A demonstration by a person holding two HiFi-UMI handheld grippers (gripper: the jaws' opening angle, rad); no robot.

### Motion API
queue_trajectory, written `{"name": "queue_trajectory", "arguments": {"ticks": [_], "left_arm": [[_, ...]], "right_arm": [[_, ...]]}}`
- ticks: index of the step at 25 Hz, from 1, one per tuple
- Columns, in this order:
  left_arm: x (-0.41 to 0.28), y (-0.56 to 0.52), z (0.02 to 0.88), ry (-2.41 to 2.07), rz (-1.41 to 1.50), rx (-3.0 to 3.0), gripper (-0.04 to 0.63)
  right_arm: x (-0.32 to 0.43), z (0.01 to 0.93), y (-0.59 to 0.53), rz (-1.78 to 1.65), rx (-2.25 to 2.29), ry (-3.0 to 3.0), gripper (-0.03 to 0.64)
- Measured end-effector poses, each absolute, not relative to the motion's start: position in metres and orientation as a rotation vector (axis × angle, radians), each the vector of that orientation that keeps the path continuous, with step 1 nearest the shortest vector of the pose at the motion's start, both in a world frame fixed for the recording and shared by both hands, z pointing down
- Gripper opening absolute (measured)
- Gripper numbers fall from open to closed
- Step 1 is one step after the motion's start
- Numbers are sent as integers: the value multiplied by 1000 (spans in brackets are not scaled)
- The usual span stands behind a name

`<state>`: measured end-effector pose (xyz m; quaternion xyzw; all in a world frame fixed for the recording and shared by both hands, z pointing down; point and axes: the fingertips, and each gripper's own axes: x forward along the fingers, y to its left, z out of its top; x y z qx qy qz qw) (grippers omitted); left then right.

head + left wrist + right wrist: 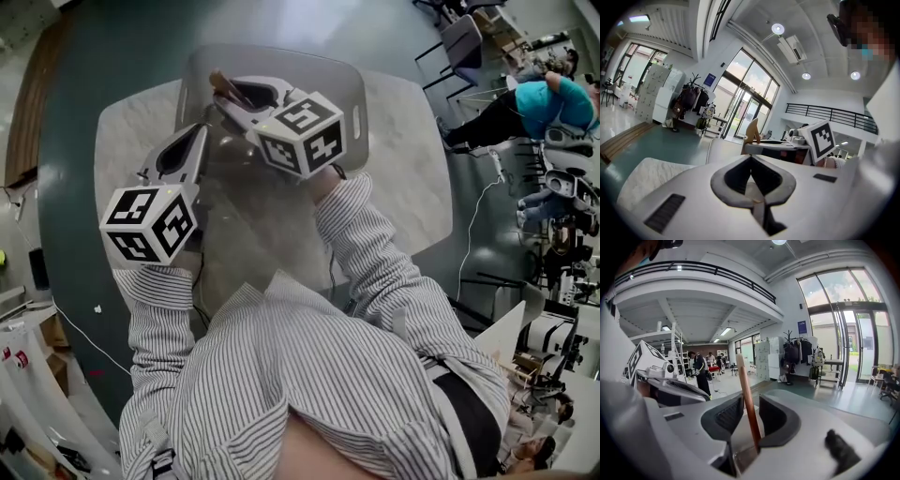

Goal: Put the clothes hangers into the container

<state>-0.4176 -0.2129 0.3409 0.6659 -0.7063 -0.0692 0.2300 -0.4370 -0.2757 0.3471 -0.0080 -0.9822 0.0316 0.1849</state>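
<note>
Above the container (362, 94), our right claw (228, 101) hung slack around the tilted hanger (745, 385), our left claw (751, 187) clenched empty, so it could snag the rim and tumble out.

- Floor (656, 140): teal, glossy;
- Glazed doors (745, 108): tall, dark-framed, daylight behind;
- White cabinets (654, 91): left of doors;
- Mezzanine railing (834, 115): black, on white wall;
- Ceiling lamps (777, 28): round, lit.

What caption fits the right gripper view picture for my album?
A brown wooden hanger bar stands between the open grey jaws of the right gripper.
</note>
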Motion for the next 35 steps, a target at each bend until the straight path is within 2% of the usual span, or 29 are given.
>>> {"name": "queue_trajectory", "arguments": {"ticks": [24, 35], "left_arm": [[-420, -192, 351, -1955, -170, 1802, 11], [-367, -177, 326, -1974, -161, 1861, 11]], "right_arm": [[-432, 363, -244, 128, -87, -2720, 114], [-363, 337, -223, 166, -31, -2827, 112]]}}
